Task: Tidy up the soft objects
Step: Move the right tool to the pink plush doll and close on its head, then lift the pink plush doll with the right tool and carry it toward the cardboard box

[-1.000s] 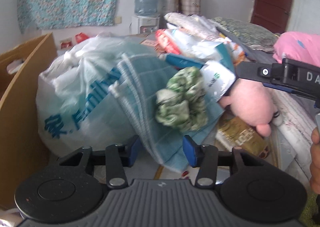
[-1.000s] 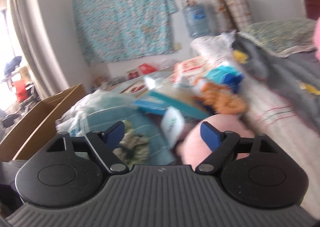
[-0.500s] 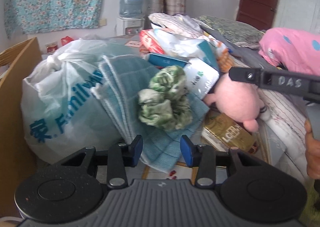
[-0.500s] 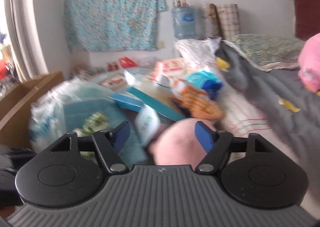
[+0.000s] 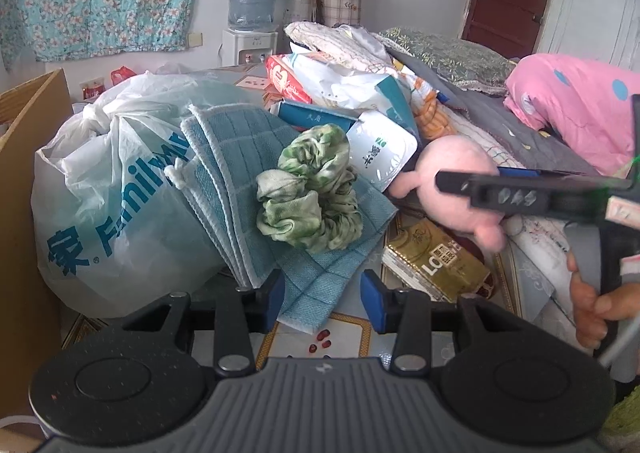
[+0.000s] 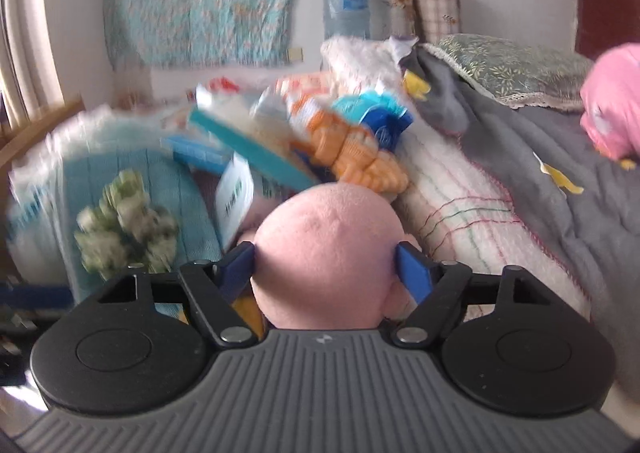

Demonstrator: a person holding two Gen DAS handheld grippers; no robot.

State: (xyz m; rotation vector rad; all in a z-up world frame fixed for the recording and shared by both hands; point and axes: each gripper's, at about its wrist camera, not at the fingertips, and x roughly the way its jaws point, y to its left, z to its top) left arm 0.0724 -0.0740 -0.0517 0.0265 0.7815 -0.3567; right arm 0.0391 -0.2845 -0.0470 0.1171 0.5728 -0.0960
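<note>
A pink plush toy (image 6: 326,245) sits between the fingers of my right gripper (image 6: 325,271), whose blue pads touch its two sides; it also shows in the left wrist view (image 5: 452,179), where the right gripper (image 5: 520,189) reaches over it. A green tie-dye scrunchie (image 5: 310,205) lies on a folded teal towel (image 5: 240,173). My left gripper (image 5: 322,299) is open and empty, just in front of the towel's lower edge.
A white plastic bag (image 5: 116,189) leans on a cardboard box (image 5: 24,173) at the left. Packets, a blue box (image 5: 316,117) and a gold carton (image 5: 436,261) lie around. A bed with a grey quilt (image 6: 540,181) and pink blanket (image 5: 580,113) is at the right.
My right gripper has moved forward and down over the pink plush toy, which now sits between its fingers. The left gripper has drifted slightly and stays open.
</note>
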